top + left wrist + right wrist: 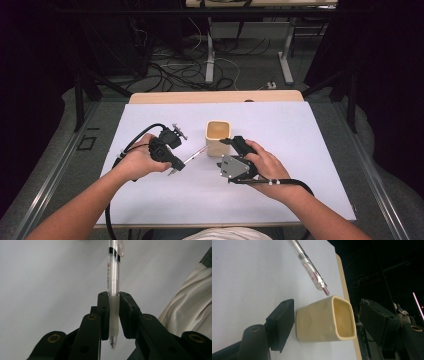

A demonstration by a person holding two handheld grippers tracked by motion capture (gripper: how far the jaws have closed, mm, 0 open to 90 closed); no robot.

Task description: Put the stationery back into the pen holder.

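Pen [113, 277] and cup [218, 137] are the two things in hand here. In the left gripper view the clear pen stands up the middle of the frame, clenched by its frosted grip sleeve between the jaws of the left gripper [113, 315], writing tip toward the bottom edge and clip end at the top. Holding it by the sleeve leaves the long barrel free to lead, probably so that the clip end can go into the cup first. In the high view the barrel slants from the left gripper [172, 162], left of centre, up toward the cream cup near the middle of the white worktop [150, 200]. The right gripper view shows the pen's end hanging just above the cup's rim, not yet inside the opening.

The right gripper [325, 320] straddles the cup, one jaw at lower left beside its wall and the other at the right with a clear gap, so it is released, its pads not pressing. It seems placed to steady the cup while the pen goes in.
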